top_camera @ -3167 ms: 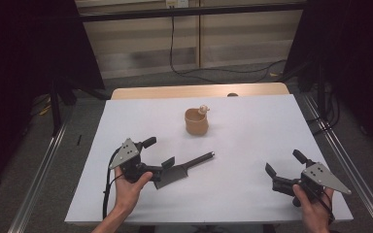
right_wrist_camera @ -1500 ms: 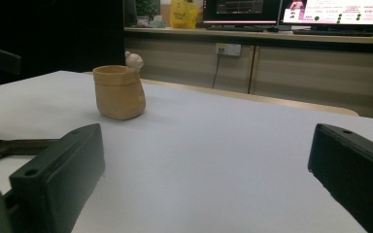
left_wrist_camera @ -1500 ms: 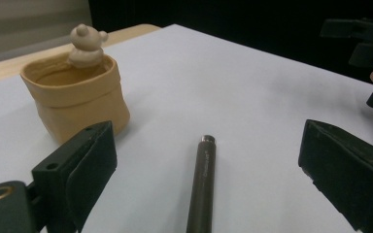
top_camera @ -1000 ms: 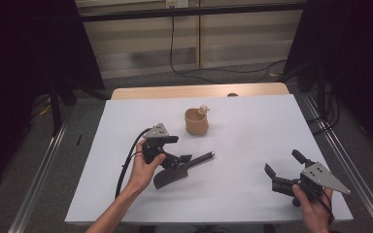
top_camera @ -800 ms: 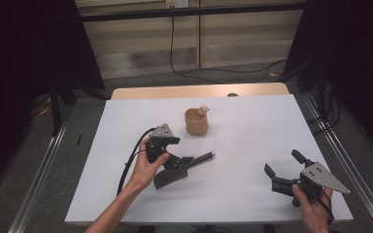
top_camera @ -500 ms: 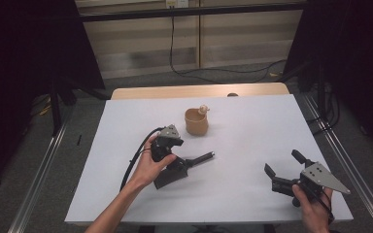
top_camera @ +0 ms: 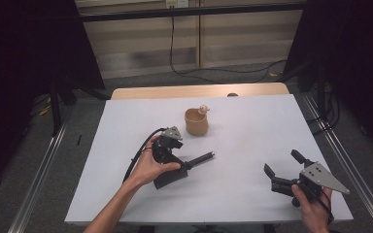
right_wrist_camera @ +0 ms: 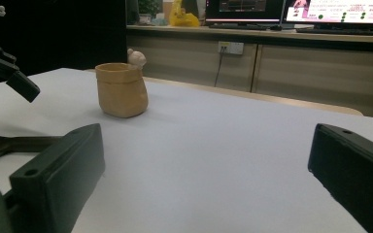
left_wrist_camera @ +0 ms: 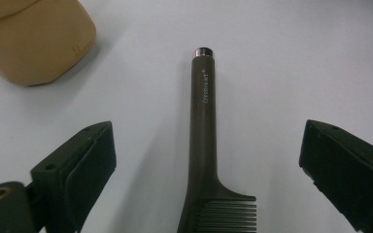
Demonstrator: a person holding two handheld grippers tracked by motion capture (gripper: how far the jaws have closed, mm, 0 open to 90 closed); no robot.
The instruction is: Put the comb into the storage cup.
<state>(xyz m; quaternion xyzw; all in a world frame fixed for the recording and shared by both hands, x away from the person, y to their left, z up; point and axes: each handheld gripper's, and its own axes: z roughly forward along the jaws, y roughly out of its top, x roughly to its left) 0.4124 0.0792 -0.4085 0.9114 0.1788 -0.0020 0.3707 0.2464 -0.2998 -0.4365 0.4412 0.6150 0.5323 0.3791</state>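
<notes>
**Two grippers spread wide, one comb between my left jaws**

Two things lie on the white table [top_camera: 252,194]: a dark comb [top_camera: 187,168] near the middle and a tan cup [top_camera: 196,122] beyond it, toward the far side. My left gripper [top_camera: 172,162] hangs right over the comb, jaws parted wide. In the left gripper view the comb [left_wrist_camera: 206,145] runs straight up the gap between the two jaws, its round handle pointing away from me and its teeth at the bottom edge; neither jaw touches it. The cup [left_wrist_camera: 34,41] sits at the upper left of that view, apart from the handle's tip (a small pale figure perches on its rim, seen best from the right gripper view). My left hand [top_camera: 150,167] wraps the gripper body from the near-left.

My right gripper [top_camera: 284,170] rests low over the near right part of the table, also released and holding nothing, well apart from the comb. Its view looks across the table to the cup [right_wrist_camera: 121,90], with the left gripper [right_wrist_camera: 5,65] at the left edge.
</notes>
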